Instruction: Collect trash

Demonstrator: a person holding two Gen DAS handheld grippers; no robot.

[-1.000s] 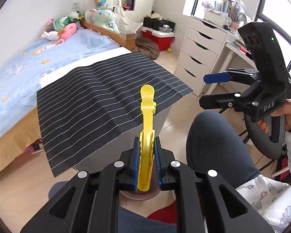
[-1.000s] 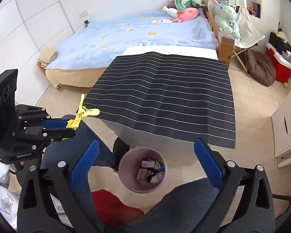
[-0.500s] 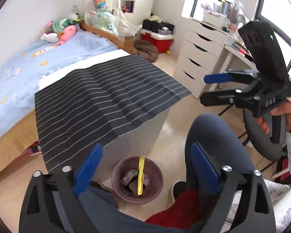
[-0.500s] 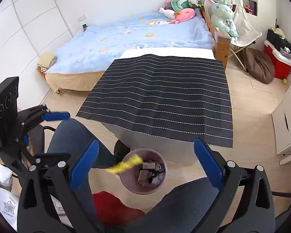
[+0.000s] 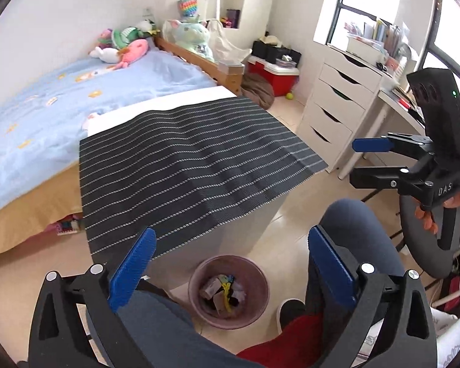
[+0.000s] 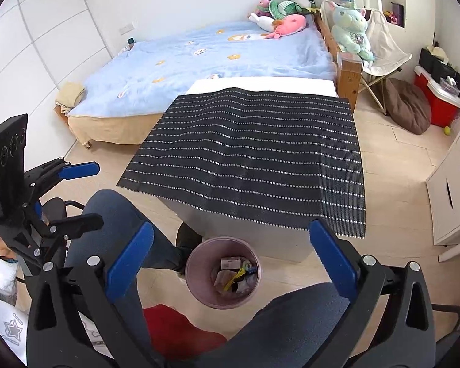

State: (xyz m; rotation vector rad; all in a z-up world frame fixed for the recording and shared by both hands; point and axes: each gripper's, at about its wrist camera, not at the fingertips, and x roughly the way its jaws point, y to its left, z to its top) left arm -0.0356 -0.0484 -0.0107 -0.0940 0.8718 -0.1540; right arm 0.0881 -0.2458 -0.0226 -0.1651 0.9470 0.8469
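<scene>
Now the yellow clip (image 5: 227,297), clamped in the left gripper (image 5: 230,260) a second ago, lies in the pink bin (image 5: 254,276) among other scraps, on the floor below the striped mat (image 5: 184,159) covering the bench. The left jaws are opening, nothing between them. The right gripper (image 6: 230,254) stands wide apart, empty. No trash shows on the mat; collection appears complete.

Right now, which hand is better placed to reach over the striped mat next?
Right, marginally: the right gripper has its fingers open and empty, squarely facing the mat. The left gripper is opening, nothing between its fingers, above the bin holding the yellow clip.
</scene>
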